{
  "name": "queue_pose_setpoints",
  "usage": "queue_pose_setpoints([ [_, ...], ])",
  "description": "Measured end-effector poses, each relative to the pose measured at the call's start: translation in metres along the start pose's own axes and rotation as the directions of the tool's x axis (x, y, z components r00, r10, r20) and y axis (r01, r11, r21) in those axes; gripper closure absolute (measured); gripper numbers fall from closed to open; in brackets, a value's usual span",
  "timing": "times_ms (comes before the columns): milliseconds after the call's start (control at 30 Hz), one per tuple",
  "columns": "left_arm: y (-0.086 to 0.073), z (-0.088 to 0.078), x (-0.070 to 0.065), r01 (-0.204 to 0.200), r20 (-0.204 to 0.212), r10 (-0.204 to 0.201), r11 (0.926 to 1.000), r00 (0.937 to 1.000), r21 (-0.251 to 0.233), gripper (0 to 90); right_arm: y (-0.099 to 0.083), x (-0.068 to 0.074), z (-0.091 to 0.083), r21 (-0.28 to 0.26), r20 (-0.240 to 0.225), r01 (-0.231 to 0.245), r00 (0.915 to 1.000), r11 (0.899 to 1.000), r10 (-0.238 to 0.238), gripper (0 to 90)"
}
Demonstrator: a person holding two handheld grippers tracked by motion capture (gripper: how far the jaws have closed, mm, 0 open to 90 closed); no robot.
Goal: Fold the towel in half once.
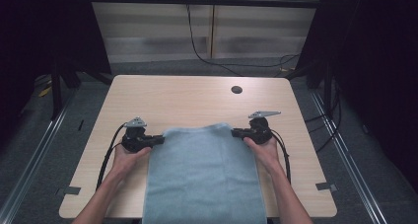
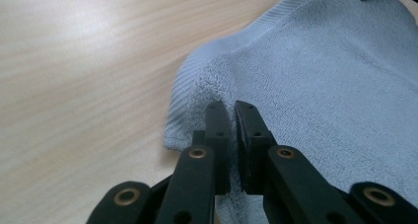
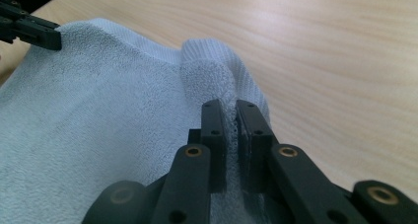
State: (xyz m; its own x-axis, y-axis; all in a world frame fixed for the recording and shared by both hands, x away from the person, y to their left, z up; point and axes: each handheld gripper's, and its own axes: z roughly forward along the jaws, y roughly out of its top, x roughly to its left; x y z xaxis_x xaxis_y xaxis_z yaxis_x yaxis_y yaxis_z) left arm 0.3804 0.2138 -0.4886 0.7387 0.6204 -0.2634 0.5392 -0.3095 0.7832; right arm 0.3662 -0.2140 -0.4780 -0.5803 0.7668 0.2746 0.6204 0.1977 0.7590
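Now the towel [image 1: 204,177] lies between both hands, each gripper, left [image 1: 158,139] and right [image 1: 235,132], clamped on a far corner.

You have a pale blue terry-cloth towel [image 1: 204,177] lying flat on the light wooden table [image 1: 187,98], its near end hanging over the table's near edge. Each far corner is bunched up into a small fold.

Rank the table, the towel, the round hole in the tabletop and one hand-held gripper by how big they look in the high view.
1. Table, largest.
2. Light blue towel.
3. Left hand-held gripper, much like the right hand-held gripper in size.
4. Round hole, smallest, though farther from the camera.
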Motion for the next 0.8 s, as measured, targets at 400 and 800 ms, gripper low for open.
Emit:
queue_pose_setpoints([
  [400,0.052,-0.032,0.007,0.035,0.016,-0.033,0.988,0.9993,-0.15,85.4,0.047,0.004,-0.03,-0.134,0.031,0.023,0.9993,0.991,-0.019,83.9],
  [800,0.121,-0.051,-0.011,-0.022,-0.012,0.02,0.9745,0.9997,-0.223,85.4,0.105,0.011,-0.056,-0.187,0.074,0.072,0.9955,0.98,-0.059,84.2],
])
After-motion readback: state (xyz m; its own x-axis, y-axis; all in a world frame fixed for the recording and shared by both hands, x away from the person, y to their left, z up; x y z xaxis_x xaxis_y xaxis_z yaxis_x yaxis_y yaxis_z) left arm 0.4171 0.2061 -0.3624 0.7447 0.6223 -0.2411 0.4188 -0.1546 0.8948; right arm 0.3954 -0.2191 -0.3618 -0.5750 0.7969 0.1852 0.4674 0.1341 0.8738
